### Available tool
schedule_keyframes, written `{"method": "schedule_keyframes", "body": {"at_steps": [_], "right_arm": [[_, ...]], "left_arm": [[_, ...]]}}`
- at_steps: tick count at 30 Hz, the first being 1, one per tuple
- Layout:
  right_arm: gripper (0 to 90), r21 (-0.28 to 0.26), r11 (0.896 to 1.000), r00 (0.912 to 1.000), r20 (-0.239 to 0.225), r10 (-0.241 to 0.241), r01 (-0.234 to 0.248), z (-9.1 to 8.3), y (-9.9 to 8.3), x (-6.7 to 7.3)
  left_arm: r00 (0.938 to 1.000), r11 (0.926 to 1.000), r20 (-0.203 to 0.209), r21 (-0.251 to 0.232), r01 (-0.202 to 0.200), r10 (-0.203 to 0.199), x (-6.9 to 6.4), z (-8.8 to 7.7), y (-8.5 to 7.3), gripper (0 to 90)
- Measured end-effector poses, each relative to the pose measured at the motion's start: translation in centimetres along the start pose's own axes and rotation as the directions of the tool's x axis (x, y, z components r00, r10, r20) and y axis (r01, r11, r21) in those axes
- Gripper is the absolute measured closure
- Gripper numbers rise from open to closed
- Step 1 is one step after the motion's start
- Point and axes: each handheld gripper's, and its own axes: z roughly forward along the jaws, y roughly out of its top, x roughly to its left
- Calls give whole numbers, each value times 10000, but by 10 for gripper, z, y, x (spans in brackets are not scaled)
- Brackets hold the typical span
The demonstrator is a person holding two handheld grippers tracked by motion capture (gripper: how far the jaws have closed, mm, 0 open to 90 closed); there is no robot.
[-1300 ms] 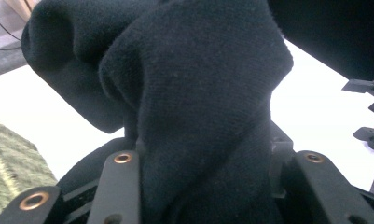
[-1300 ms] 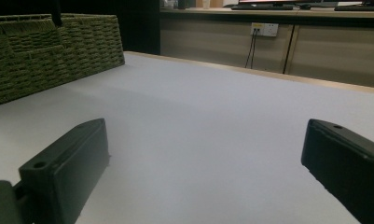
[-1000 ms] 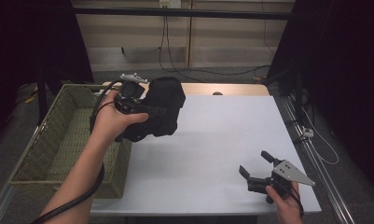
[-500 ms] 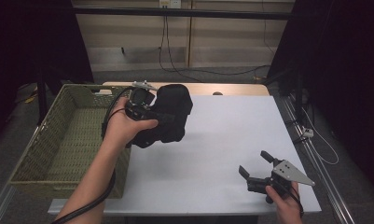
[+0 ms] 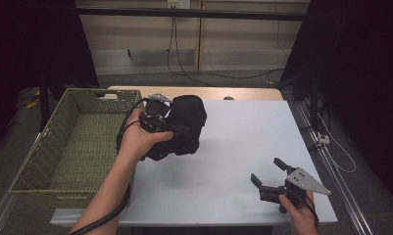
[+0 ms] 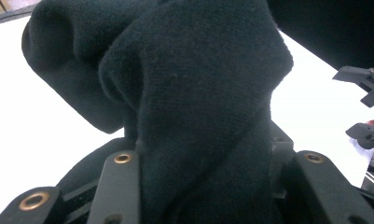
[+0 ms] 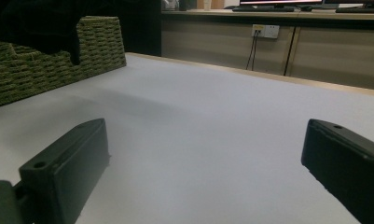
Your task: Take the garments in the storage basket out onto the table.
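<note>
black cloth held up beside the basket

a white table (image 5: 243, 147) stands in a dim room with dark curtains at the sides. on its left edge sits a woven green basket (image 5: 81, 142), and what shows of its inside holds nothing. the left tongs (image 5: 157, 120) are clamped on a bunched black cloth (image 5: 184, 125), which hangs just right of the basket's rim, above the table. the right tongs (image 5: 270, 176) gape wide with nothing between them, low at the table's near right corner.
</note>
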Motion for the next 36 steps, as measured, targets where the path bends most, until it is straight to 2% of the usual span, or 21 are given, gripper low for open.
{"method": "schedule_keyframes", "body": {"at_steps": [5,6,15,19,21,23,26,31,36], "right_arm": [[1,-30,10000,10000,-9,-53,53,0,0,0],[1,-29,10000,10000,-43,-48,48,0,0,0],[1,-102,9999,9999,-95,-35,34,1,1,0],[0,-109,9999,9999,-110,-51,50,1,1,1],[1,-105,9999,9999,-114,-62,61,1,1,1],[0,-116,9999,9999,-118,-68,67,1,1,0],[1,-112,9999,9999,-105,-64,63,1,1,-1],[1,-91,10000,9999,-99,-41,40,1,0,-2],[1,-82,10000,10000,-94,19,-20,2,0,-2]], "left_arm": [[10000,10000,-3,-47,-19,19,-3,6,-4,538],[9999,9999,-30,-14,-164,164,-3,8,-4,536],[9999,9998,61,-157,-123,124,-8,27,-15,524],[9998,9997,-45,-159,-168,167,-11,34,-20,518],[9995,9994,24,-154,-317,317,-11,37,-21,517],[9999,9997,16,-200,-118,119,-15,40,-23,516],[9994,9994,90,-163,-321,322,-17,43,-24,514],[9998,9996,150,-233,-156,159,-20,48,-28,507],[9993,9994,246,-168,-290,294,-19,54,-32,499]]}}
